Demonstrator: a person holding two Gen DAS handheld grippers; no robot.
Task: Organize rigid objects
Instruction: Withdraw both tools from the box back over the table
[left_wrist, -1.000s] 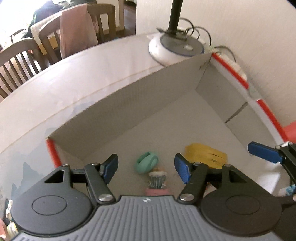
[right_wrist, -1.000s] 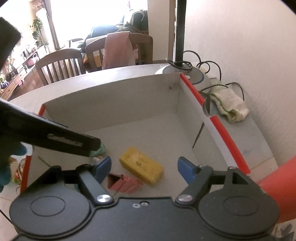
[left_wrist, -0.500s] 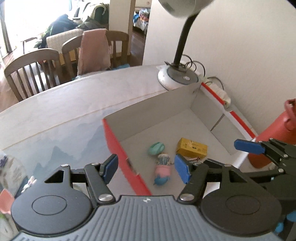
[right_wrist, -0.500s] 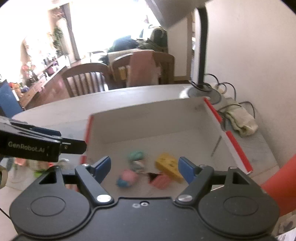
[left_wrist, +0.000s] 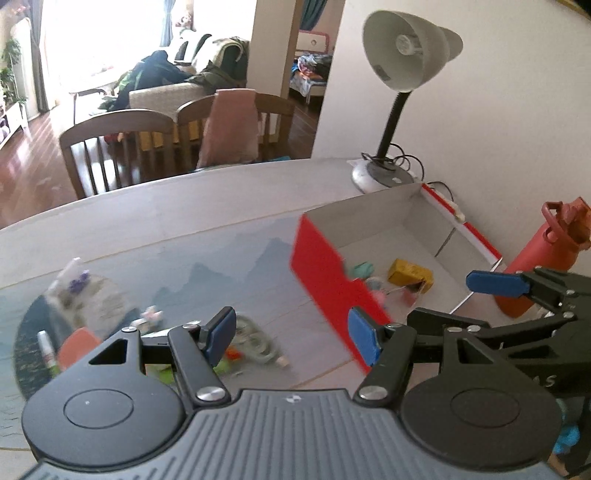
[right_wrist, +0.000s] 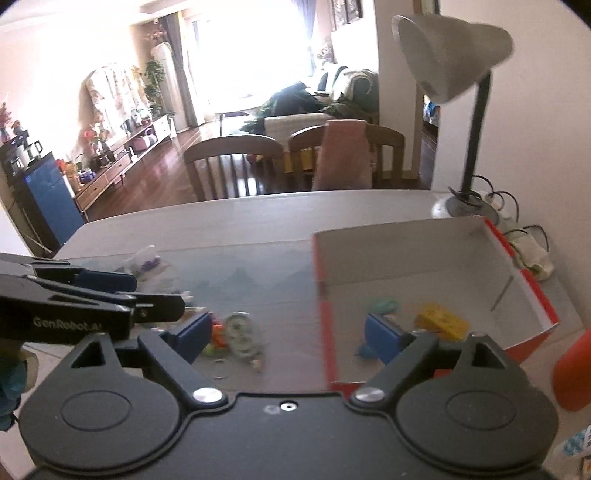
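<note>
Desk lamp (left_wrist: 402, 62) at 1 o'clock, base on the surface (left_wrist: 147, 221) by the wall, cord coiled beside it. Red bottle (left_wrist: 535, 251) at 3 o'clock. Wooden chairs (right_wrist: 236, 162) at 12 o'clock beyond the far edge, pink cloth (left_wrist: 229, 125) draped over one. Crumpled rag (right_wrist: 532, 254) at 2 o'clock.

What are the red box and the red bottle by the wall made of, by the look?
Red box: likely cardboard, matte; thin flat walls, folded creases, white inside, red outside. Red bottle: smooth coral-red body with a moulded carry loop; plastic or coated metal, cannot tell.
</note>
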